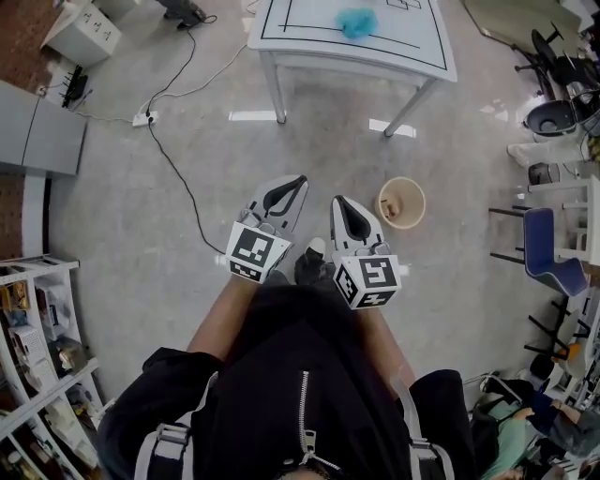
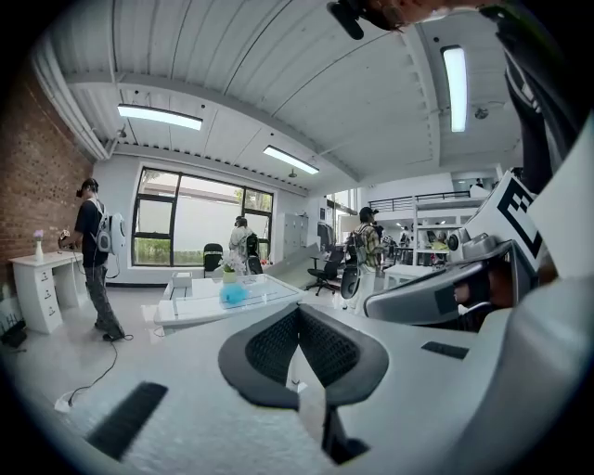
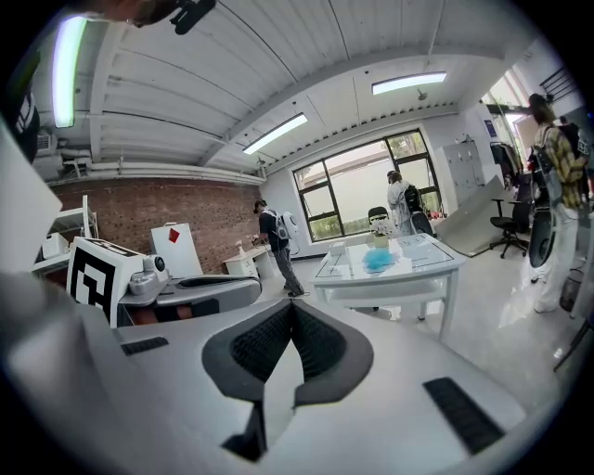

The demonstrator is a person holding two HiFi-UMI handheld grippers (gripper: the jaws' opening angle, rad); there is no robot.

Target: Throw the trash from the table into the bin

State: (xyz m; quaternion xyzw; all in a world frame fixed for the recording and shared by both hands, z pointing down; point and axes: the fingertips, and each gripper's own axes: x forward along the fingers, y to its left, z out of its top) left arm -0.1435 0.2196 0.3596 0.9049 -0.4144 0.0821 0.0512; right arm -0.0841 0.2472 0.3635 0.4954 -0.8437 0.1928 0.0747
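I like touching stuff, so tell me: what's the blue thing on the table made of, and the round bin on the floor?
The blue thing looks soft and crumpled, maybe thin plastic or tissue. Its edges are ragged and fluffy, but it is too small to be sure. The bin looks like smooth beige plastic, with a plain, even, matte rim.

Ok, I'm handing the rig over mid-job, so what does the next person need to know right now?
Left tongs: shut, empty.
Right tongs: shut, empty.
Both are held out in front of the body, short of the table.
Blue trash: lying on the table ahead.
Bin: on the floor, front right, nearer than the table.
Done: nothing picked up.
Left: grab the trash and drop it in the bin.
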